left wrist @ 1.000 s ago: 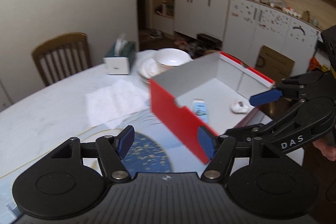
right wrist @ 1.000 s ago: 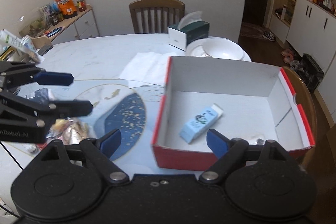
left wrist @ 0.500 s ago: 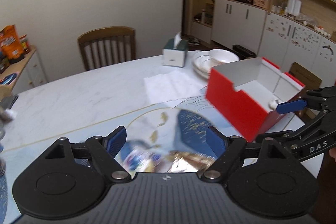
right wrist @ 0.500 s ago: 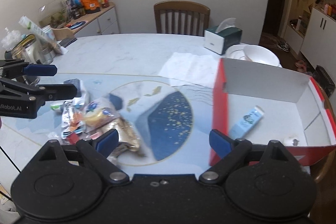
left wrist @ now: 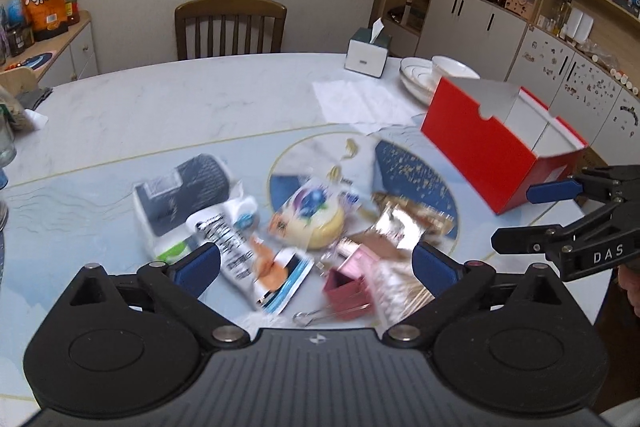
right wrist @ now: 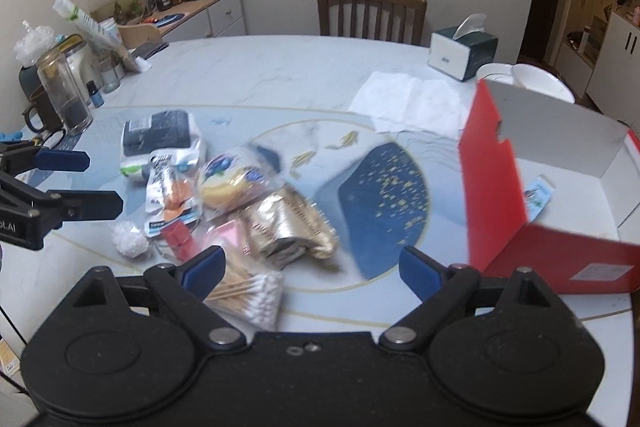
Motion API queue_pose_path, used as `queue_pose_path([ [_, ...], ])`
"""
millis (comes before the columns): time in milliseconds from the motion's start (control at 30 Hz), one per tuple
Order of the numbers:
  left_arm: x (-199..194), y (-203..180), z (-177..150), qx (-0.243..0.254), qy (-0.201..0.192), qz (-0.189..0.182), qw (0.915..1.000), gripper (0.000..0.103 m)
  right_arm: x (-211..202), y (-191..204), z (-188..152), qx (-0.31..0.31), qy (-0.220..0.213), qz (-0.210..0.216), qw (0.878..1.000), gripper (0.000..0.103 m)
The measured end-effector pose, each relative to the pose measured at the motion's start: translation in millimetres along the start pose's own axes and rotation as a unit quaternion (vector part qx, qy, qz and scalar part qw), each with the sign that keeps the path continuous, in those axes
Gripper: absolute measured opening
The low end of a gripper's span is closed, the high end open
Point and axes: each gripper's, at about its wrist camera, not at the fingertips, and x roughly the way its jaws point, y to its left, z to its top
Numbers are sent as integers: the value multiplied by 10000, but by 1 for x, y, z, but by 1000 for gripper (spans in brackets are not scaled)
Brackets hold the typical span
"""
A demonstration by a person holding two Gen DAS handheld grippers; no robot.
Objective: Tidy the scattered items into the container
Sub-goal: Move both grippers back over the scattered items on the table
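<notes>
- Left gripper (left wrist: pixel 316 263): jaws released and empty, above the scattered pile (left wrist: pixel 304 227) at the frame's 6 o'clock.
- Right gripper (right wrist: pixel 310 269): jaws spread, grasping nothing.
- Red box (left wrist: pixel 496 151): on the table (left wrist: pixel 160 107) at 3 o'clock of the pile, well apart.
- Only the right wrist view shows the box's inside, holding a pale blue packet (right wrist: pixel 538 197), and the cotton swabs (right wrist: pixel 256 297).
- Only the left wrist view shows a binder clip (left wrist: pixel 348 287).

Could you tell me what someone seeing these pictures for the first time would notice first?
Probably the bright red box, open-topped and white inside, at the right end of the table, with a small blue-and-white packet lying in it. Next comes the heap of snack packets left of the table's blue pattern, with a bundle of cotton swabs nearest the open right gripper.
</notes>
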Motion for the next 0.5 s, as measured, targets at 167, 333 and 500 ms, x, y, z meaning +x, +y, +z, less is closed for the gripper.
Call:
queue_pose_path([
  [167,8,11,-16,-74,162,86,9998,103,13,14,-7,4,79,59,10000,94],
  [333,20,24,-31,-195,378,102,9990,103,26,24,-12,31,163,40,9999,94],
  [500,32,29,-42,-215,557,126,9981,103,37,32,-15,28,231,70,9997,94],
])
